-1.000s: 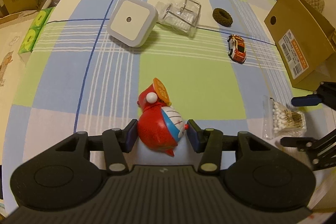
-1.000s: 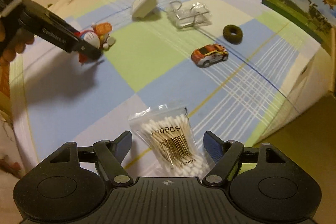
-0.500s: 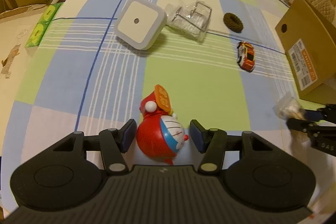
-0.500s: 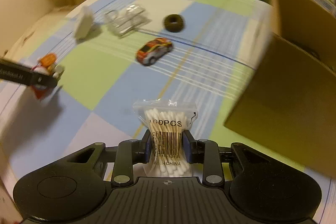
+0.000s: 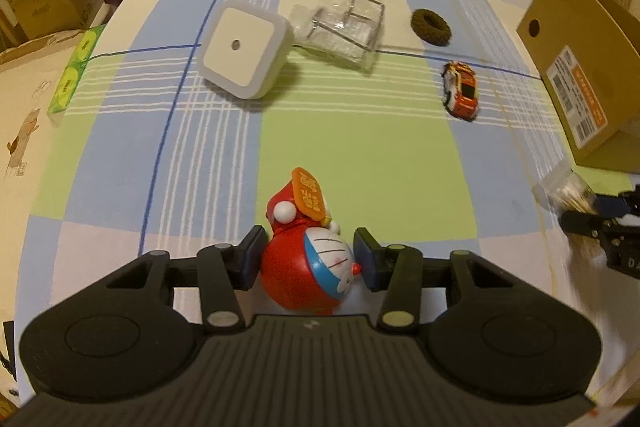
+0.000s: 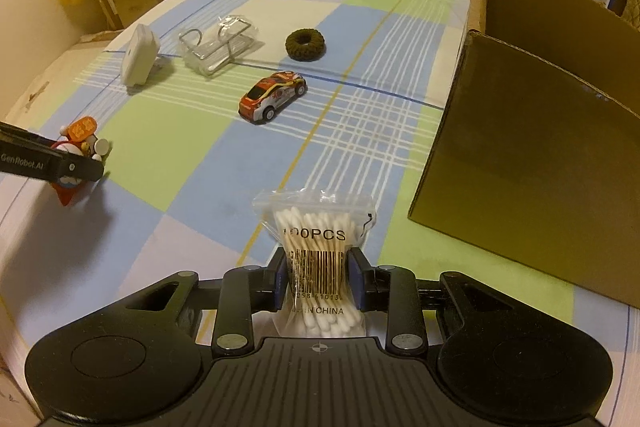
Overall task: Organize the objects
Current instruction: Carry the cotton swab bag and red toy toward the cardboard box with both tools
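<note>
Two grips: my right tool (image 6: 319, 279) pinches the soft, crushable cotton swab bag (image 6: 316, 227) mid-barcode, my left tool (image 5: 308, 259) brackets the hard, slippery figurine (image 5: 306, 267), contact unclear.

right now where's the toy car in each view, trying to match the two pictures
Left wrist view: the toy car sits upper right, nose pointing toward the camera, near the cardboard box.
Right wrist view: the toy car sits centre left, side on, left of the box.
Shared landmark: the brown ring just beyond the car.
</note>
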Motion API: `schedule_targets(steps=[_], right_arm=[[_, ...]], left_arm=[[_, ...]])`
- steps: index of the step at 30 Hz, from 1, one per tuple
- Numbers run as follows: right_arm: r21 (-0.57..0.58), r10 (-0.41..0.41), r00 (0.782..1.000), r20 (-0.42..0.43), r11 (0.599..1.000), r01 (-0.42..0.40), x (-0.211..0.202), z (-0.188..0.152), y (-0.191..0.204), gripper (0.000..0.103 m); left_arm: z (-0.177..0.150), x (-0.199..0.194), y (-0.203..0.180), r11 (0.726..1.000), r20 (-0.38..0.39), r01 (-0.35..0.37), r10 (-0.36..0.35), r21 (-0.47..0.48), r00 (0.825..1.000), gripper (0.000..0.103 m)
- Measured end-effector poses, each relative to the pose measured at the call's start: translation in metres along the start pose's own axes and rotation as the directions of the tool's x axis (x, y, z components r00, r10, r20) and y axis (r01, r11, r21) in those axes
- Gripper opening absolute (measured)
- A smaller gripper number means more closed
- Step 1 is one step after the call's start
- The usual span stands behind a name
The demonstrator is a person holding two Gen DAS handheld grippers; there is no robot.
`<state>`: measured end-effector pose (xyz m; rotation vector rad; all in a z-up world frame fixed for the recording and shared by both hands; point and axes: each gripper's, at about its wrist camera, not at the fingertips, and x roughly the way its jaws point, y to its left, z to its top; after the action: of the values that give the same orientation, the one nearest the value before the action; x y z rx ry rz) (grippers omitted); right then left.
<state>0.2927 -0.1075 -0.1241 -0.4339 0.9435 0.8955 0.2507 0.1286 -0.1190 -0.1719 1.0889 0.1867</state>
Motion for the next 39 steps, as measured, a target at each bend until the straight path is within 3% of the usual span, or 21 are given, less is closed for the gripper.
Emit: schedule_targets(steps=[11,29,39], right_arm=[[-0.014,-0.020,1.000,0.018,1.000,0.021,0.000,-0.005,0.004,0.023],[0.093,0.017,1.000,0.005,0.996,-0.017,-0.023,-0.022,-0.015,0.021],[0.132,0.008,0.999,0.044,0.991,-0.014,-0.047,-0.031,-0.031,0.021]], left_arm=[[-0.005,-0.002,-0.019,0.999,-0.003,0.016,-0.016,0.046,1.000,0.043],[-0.007,-0.015,-0.052,0.995,0.033,0.030,-0.033,0.100,0.999,0.043],[-0.007,-0.020,-0.078,0.990,0.051,0.049,-0.057,0.135,0.997,0.043]])
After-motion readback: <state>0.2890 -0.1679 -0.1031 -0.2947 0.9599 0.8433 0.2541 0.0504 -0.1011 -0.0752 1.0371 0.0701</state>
